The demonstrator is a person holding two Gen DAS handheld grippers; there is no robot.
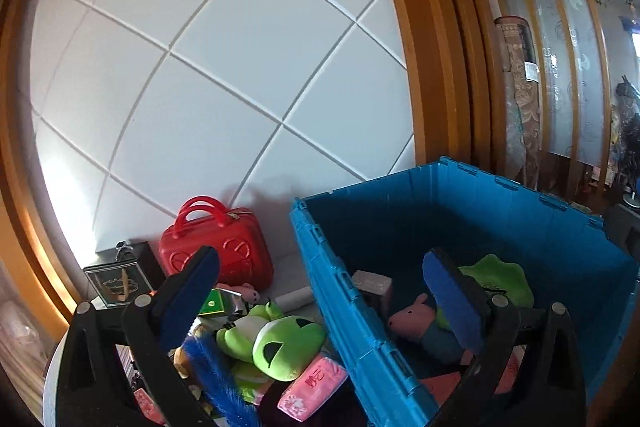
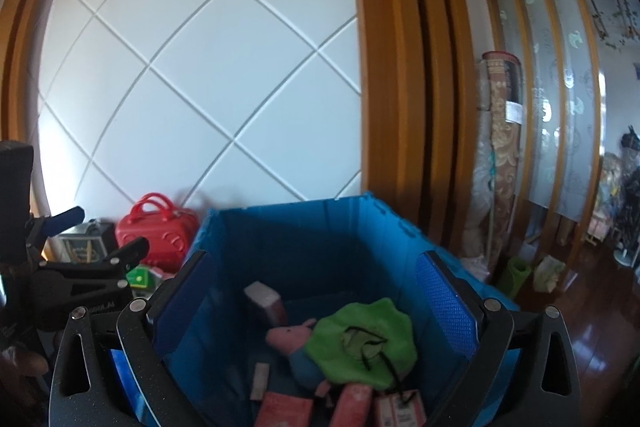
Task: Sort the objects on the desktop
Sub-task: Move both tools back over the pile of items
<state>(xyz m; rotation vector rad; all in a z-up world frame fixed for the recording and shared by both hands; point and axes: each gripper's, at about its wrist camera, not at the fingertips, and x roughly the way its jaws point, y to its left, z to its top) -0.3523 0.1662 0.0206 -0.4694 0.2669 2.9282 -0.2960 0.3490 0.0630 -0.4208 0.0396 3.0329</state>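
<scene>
A blue plastic crate (image 1: 344, 291) (image 2: 320, 223) holds a pink pig plush (image 1: 412, 319) (image 2: 290, 337), a green leaf-shaped cloth hat (image 1: 500, 279) (image 2: 360, 339), a grey box (image 2: 264, 301) and red packets (image 2: 360, 403). My left gripper (image 1: 320, 291) is open and empty, straddling the crate's left wall. My right gripper (image 2: 316, 295) is open and empty above the crate's inside. Left of the crate lie a green frog plush (image 1: 280, 343), a pink tissue pack (image 1: 312, 387), a blue fluffy stick (image 1: 216, 367) and a green box (image 1: 214, 303). The left gripper also shows in the right wrist view (image 2: 104, 239).
A red mini suitcase (image 1: 216, 247) (image 2: 156, 227) and a dark glass-front box (image 1: 116, 279) stand against the white panelled wall. A white roll (image 1: 294, 297) lies by the crate. Wooden frames and rolled rugs (image 2: 500, 155) stand to the right, over a dark wood floor.
</scene>
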